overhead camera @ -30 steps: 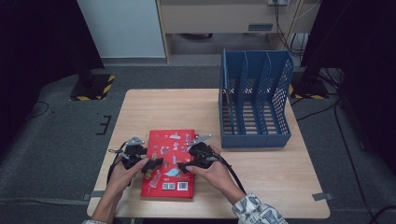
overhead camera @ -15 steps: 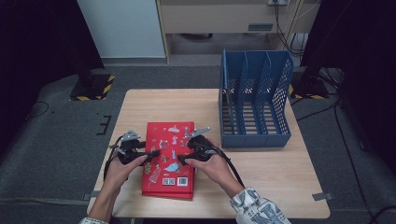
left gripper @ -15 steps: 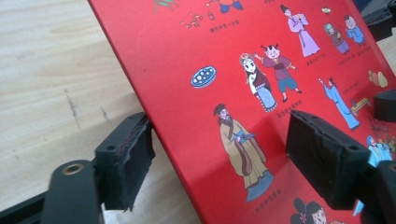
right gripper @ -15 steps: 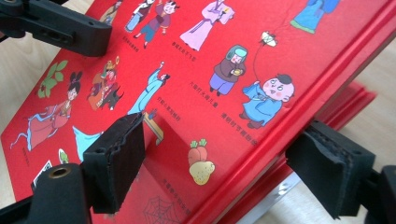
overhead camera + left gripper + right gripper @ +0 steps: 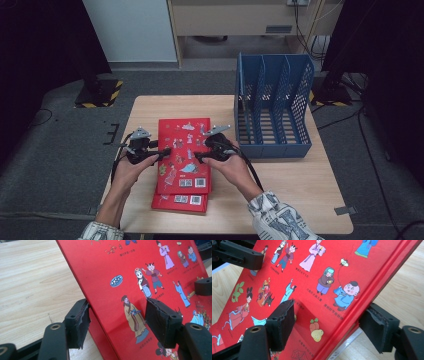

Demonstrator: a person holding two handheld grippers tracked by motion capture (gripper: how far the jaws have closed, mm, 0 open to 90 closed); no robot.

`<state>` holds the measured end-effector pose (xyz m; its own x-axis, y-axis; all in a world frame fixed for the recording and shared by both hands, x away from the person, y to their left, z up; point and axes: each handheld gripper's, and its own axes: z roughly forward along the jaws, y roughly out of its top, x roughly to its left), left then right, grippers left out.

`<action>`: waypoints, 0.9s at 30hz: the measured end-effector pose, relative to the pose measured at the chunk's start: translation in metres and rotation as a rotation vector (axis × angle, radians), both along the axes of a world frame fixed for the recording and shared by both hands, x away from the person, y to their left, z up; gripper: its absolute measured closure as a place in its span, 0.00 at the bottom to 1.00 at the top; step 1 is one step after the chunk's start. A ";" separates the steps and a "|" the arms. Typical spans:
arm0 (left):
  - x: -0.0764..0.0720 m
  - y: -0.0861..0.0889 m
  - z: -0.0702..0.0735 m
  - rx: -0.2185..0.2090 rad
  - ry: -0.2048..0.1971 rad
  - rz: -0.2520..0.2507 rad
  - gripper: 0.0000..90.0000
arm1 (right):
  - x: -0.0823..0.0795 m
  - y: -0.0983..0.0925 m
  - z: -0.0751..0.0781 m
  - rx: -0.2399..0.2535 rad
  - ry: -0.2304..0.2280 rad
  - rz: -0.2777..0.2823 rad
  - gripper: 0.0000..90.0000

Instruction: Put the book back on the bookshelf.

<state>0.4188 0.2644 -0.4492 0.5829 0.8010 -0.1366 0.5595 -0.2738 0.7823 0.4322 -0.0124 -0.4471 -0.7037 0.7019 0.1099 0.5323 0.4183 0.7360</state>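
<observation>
Wooden tabletop [image 5: 300, 180] in a dim room, grey carpet all round, so nothing fancy for a backdrop. On to the tongs: the left gripper [image 5: 159, 155] has its jaws straddling the left edge of the top red book [image 5: 184, 150], one pad under the cover and one over it, and they've just been closing. In the left gripper view the lower pad [image 5: 82, 320] sits right at the edge while the upper one looks a hair off the cover, so I'd say it's closing in on the edge, not properly clamped yet. Same deal with the right gripper [image 5: 199, 156] on the opposite long edge: its jaws have just been closing too, with the book between them, but in the right gripper view there's visible space between the outer pad [image 5: 374, 326] and the red edge. That book sits on a second red book [image 5: 180, 201] at the near middle of the table, and its left side looks tipped up off the one below. A blue file rack [image 5: 272, 147] stands just to the right. Handling-wise, I reckon it's a stiff hardcover, fairly weighty, with a glossy and probably slick cover. Pinching both long edges around mid-length seems sensible, since a one-sided hold would likely let it swing or slide out.
</observation>
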 end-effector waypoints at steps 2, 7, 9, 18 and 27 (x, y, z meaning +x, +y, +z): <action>0.000 0.000 0.002 0.003 -0.010 0.003 0.41 | 0.000 0.000 0.003 -0.006 -0.007 -0.004 0.34; 0.000 0.001 0.009 0.019 -0.036 0.014 0.42 | 0.002 0.002 0.010 -0.008 -0.031 -0.009 0.37; 0.000 0.001 0.012 0.022 -0.044 0.023 0.43 | 0.003 0.003 0.013 -0.008 -0.038 -0.010 0.39; 0.005 0.003 0.028 0.058 -0.094 0.030 0.50 | 0.010 0.003 0.027 0.001 -0.069 -0.033 0.46; 0.006 0.005 0.040 0.079 -0.130 0.044 0.55 | 0.012 0.005 0.038 0.006 -0.104 -0.042 0.52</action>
